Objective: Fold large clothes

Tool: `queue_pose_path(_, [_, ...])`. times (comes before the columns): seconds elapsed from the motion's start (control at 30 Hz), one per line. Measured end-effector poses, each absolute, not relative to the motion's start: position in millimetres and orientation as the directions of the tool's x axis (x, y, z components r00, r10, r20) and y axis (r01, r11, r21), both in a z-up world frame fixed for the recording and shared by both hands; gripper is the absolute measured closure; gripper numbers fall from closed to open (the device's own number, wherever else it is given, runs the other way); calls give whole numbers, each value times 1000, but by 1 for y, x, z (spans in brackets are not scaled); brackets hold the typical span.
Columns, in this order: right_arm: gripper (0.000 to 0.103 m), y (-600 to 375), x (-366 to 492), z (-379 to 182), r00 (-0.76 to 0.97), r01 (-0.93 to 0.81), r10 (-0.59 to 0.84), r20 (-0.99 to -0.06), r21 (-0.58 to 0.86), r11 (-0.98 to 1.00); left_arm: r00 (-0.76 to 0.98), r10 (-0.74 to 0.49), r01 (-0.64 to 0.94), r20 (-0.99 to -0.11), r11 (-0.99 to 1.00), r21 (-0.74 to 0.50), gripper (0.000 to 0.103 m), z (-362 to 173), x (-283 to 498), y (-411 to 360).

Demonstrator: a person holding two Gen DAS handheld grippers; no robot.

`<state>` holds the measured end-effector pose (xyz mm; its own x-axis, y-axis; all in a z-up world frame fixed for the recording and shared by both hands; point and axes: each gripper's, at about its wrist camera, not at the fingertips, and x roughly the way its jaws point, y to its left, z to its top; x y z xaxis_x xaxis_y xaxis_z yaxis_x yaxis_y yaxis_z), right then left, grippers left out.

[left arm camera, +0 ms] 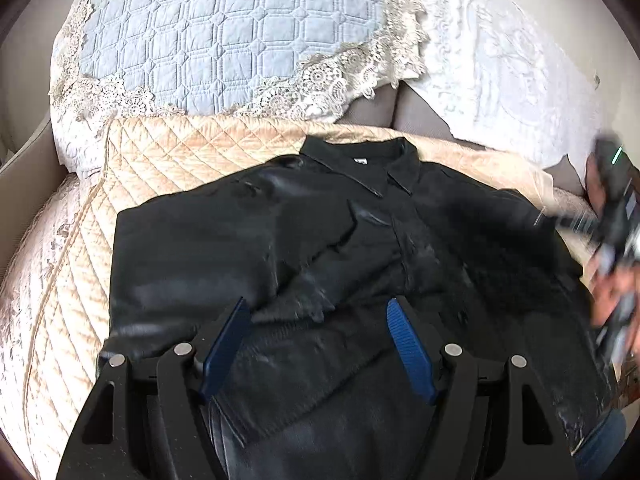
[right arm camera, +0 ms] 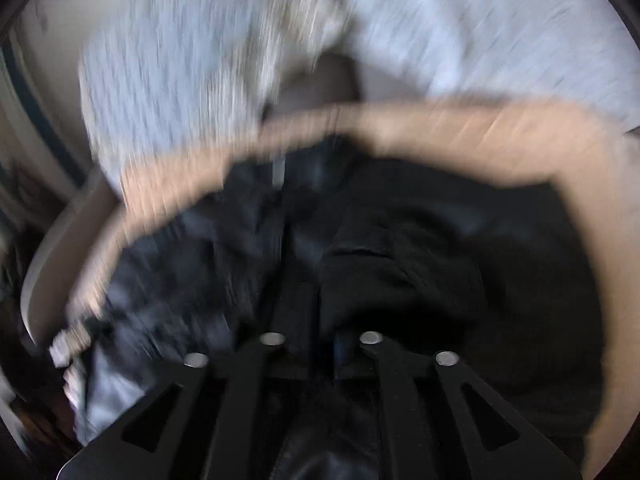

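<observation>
Lying: a black collared shirt (left arm camera: pixel 320 240) spread front-up on a peach quilted cover (left arm camera: pixel 168 152), collar toward the far side, one sleeve folded across the chest.
Label: a small white tag (left arm camera: pixel 361 161) sits inside the shirt's neck; its writing is too small to read.
Other writing: none that can be read in either view.
Left gripper (left arm camera: pixel 316 344): its blue-padded fingers (left arm camera: pixel 410 350) stand wide apart above the lower part of the shirt; no cloth is pinched between them.
Right gripper (right arm camera: pixel 320 320): its own view is heavily blurred; the fingers appear drawn close together over the dark cloth, but whether they clamp any of it I cannot tell.
Right gripper from the left view: a blurred dark tool at the right edge, held in a hand (left arm camera: pixel 608 300), beside the shirt's edge; a small green light shows on it.
Behind the shirt: a pale blue quilted pillow (left arm camera: pixel 224 40) with a lace border leans at the far side, and a white lace cloth (left arm camera: pixel 500 72) lies to its right.
Cover edge: lace trim runs along the left side of the peach cover.
Bottom right corner: a patch of blue denim (left arm camera: pixel 600 440) shows past the shirt.
</observation>
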<state>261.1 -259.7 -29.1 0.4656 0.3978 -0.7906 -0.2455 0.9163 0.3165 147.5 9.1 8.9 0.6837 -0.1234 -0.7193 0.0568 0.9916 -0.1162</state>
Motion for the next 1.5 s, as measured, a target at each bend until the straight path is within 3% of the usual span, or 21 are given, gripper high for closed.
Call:
queue_pose_path(0.1, [63,-238,253,-64,397,-272,375,-838,283,920,669,-127,43,-732,990,-133,29,0,159,18])
queue_pose_path(0.13, [51,-237,246,-63,403,-282,385,-830,287,915,667,-131,41,-733,989,-140,29,-3,160,20])
queue_pose_path(0.23, [47,-255,234,-48,465,-244,439,-769,365,898,672,-146,37,-726,986,-163,29,-7,161,27])
queue_pose_path(0.33, [47,-284,240,-46,514,-134,447,-731,447,884,662,-176,45,-728,980,-196,29,-10,162,28])
queue_pose_path(0.47, [46,-312,255,-67,510,88,374,-775,480,873,671,-194,59,-716,976,-209,29,-9,159,28])
queue_pose_path(0.63, [46,-327,273,-83,546,215,392,-740,577,788,672,-200,39,-713,971,-237,29,-10,161,36])
queue_pose_path(0.67, [51,-329,276,-80,549,218,388,-740,575,789,672,-203,35,-712,969,-243,29,-11,161,38])
queue_pose_path(0.7, [64,-326,283,-77,551,206,382,-742,564,799,673,-200,32,-712,969,-243,29,-11,161,40])
queue_pose_path(0.73, [90,-320,289,-75,545,187,384,-745,555,811,677,-191,26,-711,971,-237,29,-11,160,42])
queue_pose_path(0.9, [91,-262,284,-32,558,-50,467,-686,535,844,689,-162,-16,-707,971,-237,29,-12,161,56])
queue_pose_path(1.03, [67,-198,274,-25,443,-269,578,-686,513,815,679,-160,-42,-717,966,-255,29,-17,165,64])
queue_pose_path(1.1, [67,-184,270,-34,352,-329,634,-689,543,773,674,-151,-52,-723,967,-250,29,-20,165,66])
queue_pose_path(1.3, [67,-225,250,-25,498,-280,626,-600,573,771,676,-147,-59,-722,966,-253,29,-21,166,69])
queue_pose_path(1.4, [68,-238,268,-41,542,-164,497,-678,494,854,673,-146,-54,-725,968,-245,29,-23,169,66])
queue_pose_path(1.5, [71,-217,285,-72,427,-181,501,-753,472,863,665,-125,-59,-736,974,-219,29,-27,176,65])
